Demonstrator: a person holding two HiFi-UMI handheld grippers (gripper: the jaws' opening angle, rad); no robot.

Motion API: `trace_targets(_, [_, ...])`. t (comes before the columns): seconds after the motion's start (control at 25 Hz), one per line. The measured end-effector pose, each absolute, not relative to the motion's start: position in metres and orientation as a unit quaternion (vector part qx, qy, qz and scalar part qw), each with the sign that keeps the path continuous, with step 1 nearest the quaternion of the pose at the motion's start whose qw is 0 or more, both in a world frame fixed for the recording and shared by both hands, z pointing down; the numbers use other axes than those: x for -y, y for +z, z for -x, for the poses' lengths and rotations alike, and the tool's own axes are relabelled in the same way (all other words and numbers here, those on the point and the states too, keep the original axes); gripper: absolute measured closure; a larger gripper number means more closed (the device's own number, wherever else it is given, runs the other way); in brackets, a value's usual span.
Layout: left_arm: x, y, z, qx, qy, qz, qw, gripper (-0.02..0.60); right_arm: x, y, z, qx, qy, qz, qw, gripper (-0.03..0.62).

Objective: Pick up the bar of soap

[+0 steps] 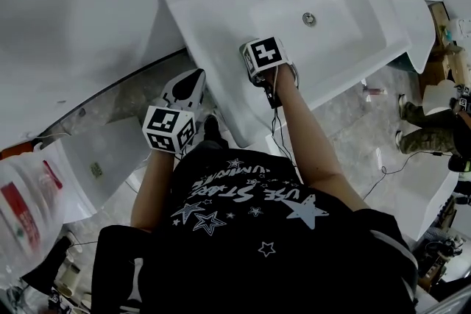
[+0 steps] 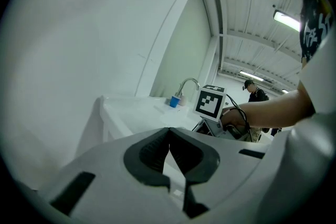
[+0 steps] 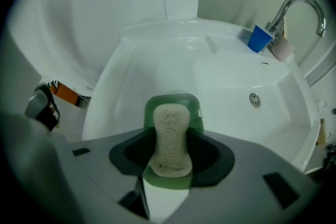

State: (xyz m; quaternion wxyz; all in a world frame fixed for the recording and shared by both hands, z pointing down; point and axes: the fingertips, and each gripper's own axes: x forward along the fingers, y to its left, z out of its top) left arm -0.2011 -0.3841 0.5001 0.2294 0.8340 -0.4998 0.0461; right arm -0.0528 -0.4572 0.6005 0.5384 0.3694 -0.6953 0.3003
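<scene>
Reaching over the white bench [image 3: 131, 76], the right tool [image 3: 169, 157] has its jaws set either side of the bar of soap [image 3: 170, 136], the dark pads pressed against the bar's long edges, so it reads as grasping the soap. The beige bar lies flat in a green soap dish [image 3: 198, 107] and fills most of it, with the dish's rim showing around its far end and under its near end. The dish sits on the flat ledge left of the basin [image 3: 236, 81], whose drain [image 3: 254, 99] shows in the bottom. At the back, a blue cup [image 3: 258, 38] stands just beside the foot of the curved tap [image 3: 302, 0]; its contents cannot be seen. The left tool [image 2: 169, 149] is clenched, jaws meeting on nothing, held off the near-left edge of the bench
</scene>
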Motion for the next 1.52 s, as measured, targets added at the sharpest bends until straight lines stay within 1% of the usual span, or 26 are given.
trace_targets(0.16, [0.382,0.497,0.2,0.502,0.046,-0.834,0.226,0.571,0.46,0.596,0.054,0.719,0.27,-0.374,0.52,0.402])
trace_targets(0.44, [0.376,0.487,0.193,0.504,0.047,-0.836,0.212,0.571,0.456,0.575,0.049,0.749,0.277,-0.376,0.47,0.404])
trace_targets(0.72, [0.361,0.474,0.179,0.509,0.05,-0.837,0.193,0.572,0.453,0.519,0.034,0.799,0.248,-0.406,0.369,0.405])
trace_targets(0.92, [0.341,0.463,0.167,0.516,0.053,-0.836,0.18,0.571,0.432,0.479,0.02,0.831,0.239,-0.403,0.299,0.407])
trace_targets(1.2, [0.311,0.448,0.142,0.523,0.052,-0.835,0.163,0.572,0.391,0.435,0.0,0.87,0.192,-0.387,0.237,0.408])
trace_targets(1.52, [0.267,0.435,0.104,0.522,0.049,-0.839,0.147,0.571,0.346,0.412,-0.041,0.875,0.194,-0.411,0.165,0.41])
